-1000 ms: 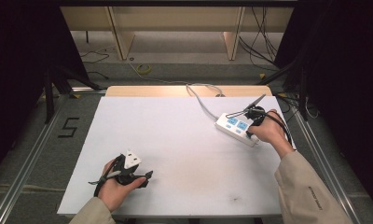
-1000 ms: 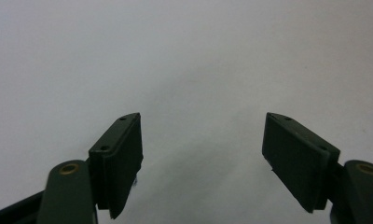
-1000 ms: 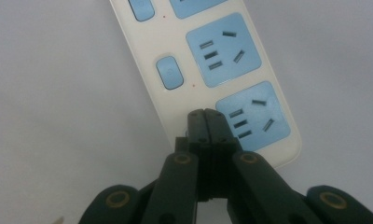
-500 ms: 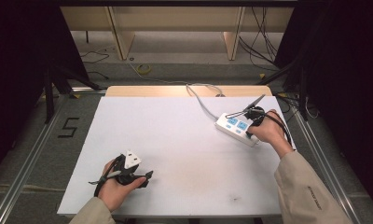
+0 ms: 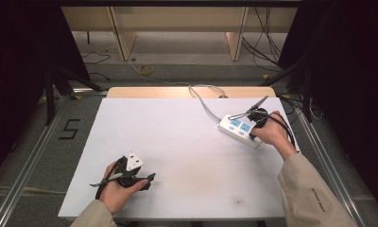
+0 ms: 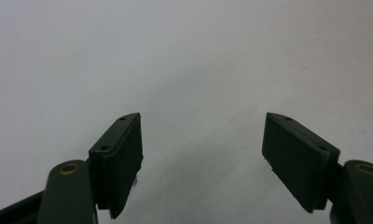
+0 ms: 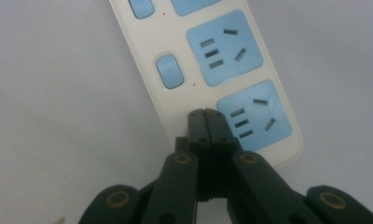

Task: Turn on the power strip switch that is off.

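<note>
On the table's (image 5: 177, 142) right side the power strip (image 5: 239, 130) lies flat, its cable (image 5: 201, 97) trailing off the far edge. Nothing has shifted over the last second: both hands sit where they were, so the press seems to be holding rather than advancing. The right gripper (image 7: 205, 114), jaws pressed together and holding nothing, rests its tips on the strip's near end, where the nearest switch would be. The left gripper (image 6: 201, 154) lies near the front left, jaws spread over bare table. Count: one strip, two grippers; close up, two whole sockets (image 7: 224, 49), two switches (image 7: 169, 71).
</note>
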The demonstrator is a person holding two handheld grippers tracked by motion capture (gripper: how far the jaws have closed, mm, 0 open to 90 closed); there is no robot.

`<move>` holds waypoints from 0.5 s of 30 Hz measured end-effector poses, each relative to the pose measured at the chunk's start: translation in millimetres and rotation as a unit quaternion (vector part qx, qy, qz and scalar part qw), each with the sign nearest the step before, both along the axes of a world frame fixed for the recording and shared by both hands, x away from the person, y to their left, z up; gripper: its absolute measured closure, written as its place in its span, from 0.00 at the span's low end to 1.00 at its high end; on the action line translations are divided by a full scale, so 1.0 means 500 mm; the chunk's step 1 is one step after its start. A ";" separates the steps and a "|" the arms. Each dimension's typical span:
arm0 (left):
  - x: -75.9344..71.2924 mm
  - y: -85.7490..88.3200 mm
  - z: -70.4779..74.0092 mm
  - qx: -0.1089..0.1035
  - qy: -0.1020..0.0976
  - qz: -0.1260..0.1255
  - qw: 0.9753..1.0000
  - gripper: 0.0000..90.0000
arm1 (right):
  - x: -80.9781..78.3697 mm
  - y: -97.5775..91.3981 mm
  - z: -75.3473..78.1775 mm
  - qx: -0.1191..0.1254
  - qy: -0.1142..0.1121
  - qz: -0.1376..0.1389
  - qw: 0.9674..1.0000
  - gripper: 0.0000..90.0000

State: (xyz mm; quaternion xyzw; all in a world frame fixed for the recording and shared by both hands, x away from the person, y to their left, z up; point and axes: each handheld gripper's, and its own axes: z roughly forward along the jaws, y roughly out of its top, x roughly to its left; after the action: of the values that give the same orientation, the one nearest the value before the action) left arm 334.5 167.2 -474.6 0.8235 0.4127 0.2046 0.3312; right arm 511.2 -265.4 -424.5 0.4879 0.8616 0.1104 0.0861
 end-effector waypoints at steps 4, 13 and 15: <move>0.000 0.000 0.000 0.000 0.000 0.000 1.000 0.32 | 0.000 0.000 0.000 -0.001 0.002 0.002 1.000 1.00; 0.000 0.000 0.000 0.003 -0.001 -0.002 1.000 0.32 | 0.000 0.000 -0.002 -0.002 0.001 0.002 1.000 1.00; 0.000 0.000 0.000 0.003 0.000 -0.002 1.000 0.32 | 0.000 0.001 -0.002 -0.002 0.002 0.001 1.000 1.00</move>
State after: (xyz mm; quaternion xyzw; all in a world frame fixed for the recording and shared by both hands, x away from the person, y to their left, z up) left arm 334.7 167.1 -474.7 0.8253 0.4101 0.2054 0.3294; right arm 511.1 -265.1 -425.3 0.4872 0.8624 0.1075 0.0854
